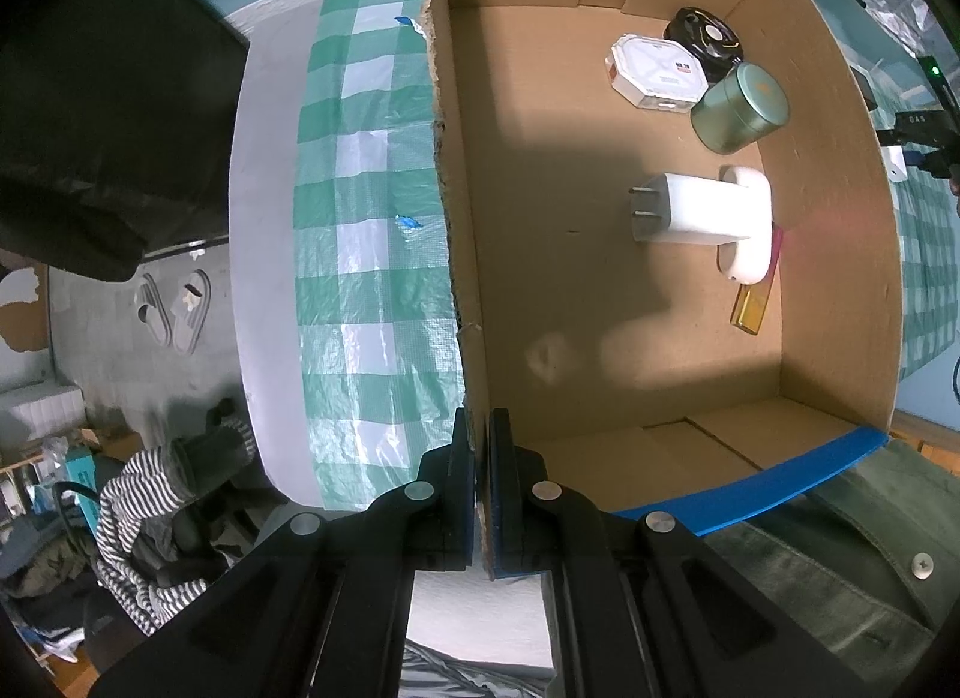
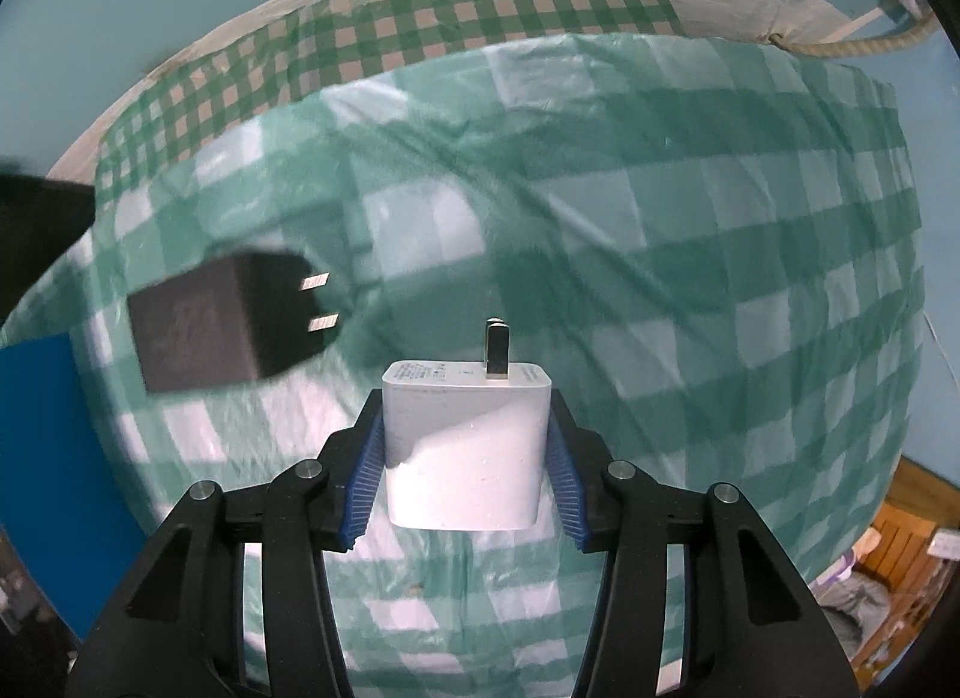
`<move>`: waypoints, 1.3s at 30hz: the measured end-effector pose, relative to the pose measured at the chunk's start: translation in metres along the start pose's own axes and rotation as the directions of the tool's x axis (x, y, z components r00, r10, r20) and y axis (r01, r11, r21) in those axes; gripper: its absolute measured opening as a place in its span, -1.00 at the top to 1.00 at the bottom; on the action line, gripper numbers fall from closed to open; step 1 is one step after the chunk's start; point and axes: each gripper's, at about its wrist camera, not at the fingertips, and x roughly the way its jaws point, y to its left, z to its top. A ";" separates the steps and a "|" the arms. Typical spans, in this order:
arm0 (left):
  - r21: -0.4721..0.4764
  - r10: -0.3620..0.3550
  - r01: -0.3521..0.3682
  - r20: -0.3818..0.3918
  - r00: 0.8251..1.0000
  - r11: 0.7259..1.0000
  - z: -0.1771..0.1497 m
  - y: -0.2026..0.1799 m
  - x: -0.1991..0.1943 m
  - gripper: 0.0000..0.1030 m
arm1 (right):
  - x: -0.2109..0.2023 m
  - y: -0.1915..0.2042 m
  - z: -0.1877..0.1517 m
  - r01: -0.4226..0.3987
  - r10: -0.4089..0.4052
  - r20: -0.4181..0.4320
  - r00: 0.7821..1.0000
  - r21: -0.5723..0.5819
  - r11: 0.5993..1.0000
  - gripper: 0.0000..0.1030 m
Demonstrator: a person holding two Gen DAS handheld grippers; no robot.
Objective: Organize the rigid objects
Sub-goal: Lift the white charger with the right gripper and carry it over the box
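Observation:
My left gripper (image 1: 482, 440) is shut on the torn left wall of an open cardboard box (image 1: 462, 254). On the box floor lie a white plug adapter (image 1: 690, 209), a white oval case (image 1: 753, 266), an amber lighter (image 1: 750, 305), a green round tin (image 1: 741, 107), a white octagonal box (image 1: 657, 71) and a black round item (image 1: 705, 35). My right gripper (image 2: 467, 446) is shut on a white charger block (image 2: 465, 446), prongs pointing away, above the green checked tablecloth (image 2: 690, 254). A black charger (image 2: 216, 326) lies on the cloth to its left.
A blue edge of the box (image 2: 36, 458) shows at the left of the right wrist view. Beyond the table's rim in the left wrist view are striped clothing (image 1: 144, 524), slippers (image 1: 174, 308) on the floor and a dark garment (image 1: 102, 116). A rope (image 2: 858, 44) runs along the table's far edge.

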 end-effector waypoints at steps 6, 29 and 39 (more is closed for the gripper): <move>0.003 0.000 0.000 0.001 1.000 1.000 0.000 0.000 0.000 0.93 | -0.014 0.017 -0.023 -0.011 0.012 0.006 1.000 -0.072 0.997 0.05; 0.012 -0.006 0.006 0.007 1.000 1.000 0.000 0.000 0.002 0.93 | -0.103 0.151 -0.089 -0.111 0.146 0.044 0.988 -0.448 0.887 0.05; 0.011 -0.009 0.008 0.011 1.000 1.000 0.000 0.000 0.002 0.93 | -0.122 0.219 -0.113 -0.107 0.169 0.042 0.985 -0.620 0.777 0.05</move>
